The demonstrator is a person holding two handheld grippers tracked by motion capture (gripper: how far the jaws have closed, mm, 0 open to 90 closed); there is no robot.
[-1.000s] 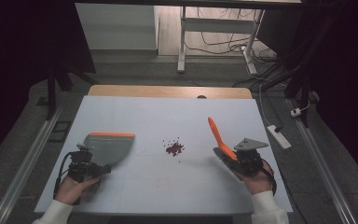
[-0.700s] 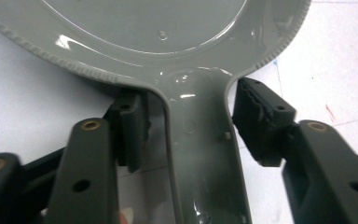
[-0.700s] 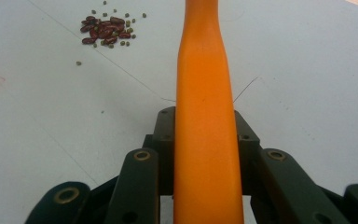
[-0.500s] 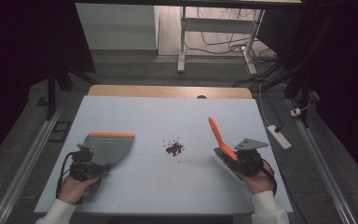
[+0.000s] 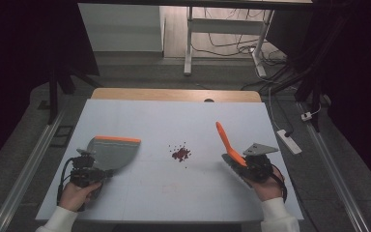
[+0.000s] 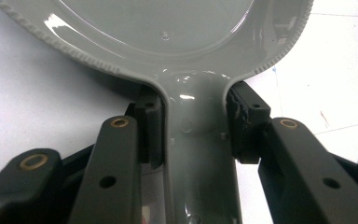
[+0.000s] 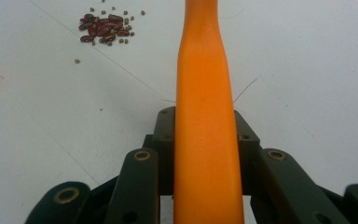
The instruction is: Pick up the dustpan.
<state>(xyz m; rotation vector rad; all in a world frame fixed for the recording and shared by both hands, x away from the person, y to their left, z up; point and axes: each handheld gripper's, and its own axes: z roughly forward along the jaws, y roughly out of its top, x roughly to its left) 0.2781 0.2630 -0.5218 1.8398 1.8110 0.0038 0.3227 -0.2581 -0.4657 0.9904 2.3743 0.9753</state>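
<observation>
Two tools are in hand. The dustpan (image 5: 112, 152) lies flat on the bench (image 5: 174, 116), its orange lip on the far side from the left hand-held gripper (image 5: 95, 170), which has just been closing; in the left gripper view its pads (image 6: 150, 135) now press both flanks of the grey handle. The brush (image 5: 227, 142) is clamped by its orange handle in the right hand-held gripper (image 5: 244, 166), jaws tight on either side of it in the right gripper view, the handle running up and away ahead of that gripper. The beans (image 5: 180, 153), a small heap of dark red ones with a few greenish strays, lie on the bench between the two grippers, ahead and left of the right one, apart from both tools.

Judgement: grasping is complete; sweeping has not begun. The next move calls for the dustpan's lip to be brought just beside the heap and held flush, then the brush turned bristles-down beyond the beans and drawn toward the pan. Strays may roll.
</observation>
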